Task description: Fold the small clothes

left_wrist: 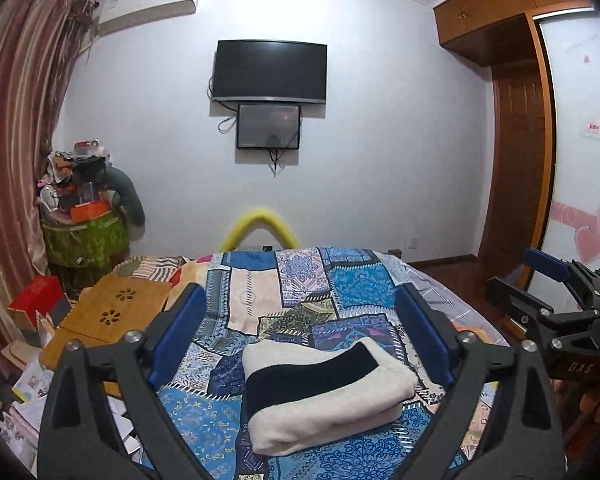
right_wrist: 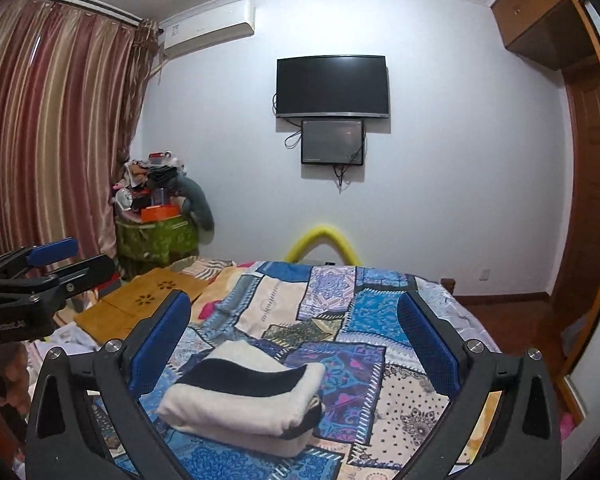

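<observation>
A small cream garment with a wide black stripe (left_wrist: pixel 324 396) lies folded into a thick bundle on the patchwork bedspread (left_wrist: pixel 300 292). It also shows in the right wrist view (right_wrist: pixel 244 396). My left gripper (left_wrist: pixel 300 304) is open and empty, held above and just behind the bundle. My right gripper (right_wrist: pixel 296 312) is open and empty too, above the bundle on its right side. The right gripper shows at the right edge of the left wrist view (left_wrist: pixel 548 288). The left gripper shows at the left edge of the right wrist view (right_wrist: pixel 48 264).
A wooden lap board (left_wrist: pixel 112 312) and scattered papers (left_wrist: pixel 32 384) lie left of the bedspread. A green bin piled with clutter (left_wrist: pixel 84 216) stands in the far left corner by the curtain (left_wrist: pixel 16 160). A wardrobe (left_wrist: pixel 532 120) stands at the right.
</observation>
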The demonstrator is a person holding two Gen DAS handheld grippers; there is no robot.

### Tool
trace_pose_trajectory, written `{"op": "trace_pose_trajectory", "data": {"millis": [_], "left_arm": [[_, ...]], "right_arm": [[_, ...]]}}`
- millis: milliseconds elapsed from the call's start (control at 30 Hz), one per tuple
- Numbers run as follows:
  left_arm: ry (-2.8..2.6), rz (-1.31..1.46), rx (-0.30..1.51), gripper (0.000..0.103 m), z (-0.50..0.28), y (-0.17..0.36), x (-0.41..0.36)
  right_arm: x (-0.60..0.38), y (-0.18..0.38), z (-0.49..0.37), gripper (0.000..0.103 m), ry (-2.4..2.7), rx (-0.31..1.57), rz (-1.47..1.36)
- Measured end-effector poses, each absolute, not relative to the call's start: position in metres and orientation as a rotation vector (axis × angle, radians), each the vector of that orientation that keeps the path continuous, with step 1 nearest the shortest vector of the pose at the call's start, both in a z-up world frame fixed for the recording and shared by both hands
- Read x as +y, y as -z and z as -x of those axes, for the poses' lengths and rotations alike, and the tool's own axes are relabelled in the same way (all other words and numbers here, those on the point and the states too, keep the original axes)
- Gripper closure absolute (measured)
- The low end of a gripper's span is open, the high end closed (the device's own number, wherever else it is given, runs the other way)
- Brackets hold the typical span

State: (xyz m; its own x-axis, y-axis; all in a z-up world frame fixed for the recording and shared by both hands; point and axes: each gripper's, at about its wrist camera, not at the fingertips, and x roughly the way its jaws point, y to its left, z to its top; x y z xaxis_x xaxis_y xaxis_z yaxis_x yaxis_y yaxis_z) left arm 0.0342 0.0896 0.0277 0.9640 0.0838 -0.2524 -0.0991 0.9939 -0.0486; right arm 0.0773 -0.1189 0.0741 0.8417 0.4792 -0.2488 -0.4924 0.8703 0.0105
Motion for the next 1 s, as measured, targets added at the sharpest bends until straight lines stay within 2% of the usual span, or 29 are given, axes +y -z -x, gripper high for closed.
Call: {"op": "trace_pose_trajectory", "data": {"millis": [1000], "left_arm": [[-0.105,0.089,0.262,0.000,-0.031,-0.018,0.088]], "right_arm": [[-0.120,-0.076,-0.064,0.000,-0.501,0.233,0.054]]}}
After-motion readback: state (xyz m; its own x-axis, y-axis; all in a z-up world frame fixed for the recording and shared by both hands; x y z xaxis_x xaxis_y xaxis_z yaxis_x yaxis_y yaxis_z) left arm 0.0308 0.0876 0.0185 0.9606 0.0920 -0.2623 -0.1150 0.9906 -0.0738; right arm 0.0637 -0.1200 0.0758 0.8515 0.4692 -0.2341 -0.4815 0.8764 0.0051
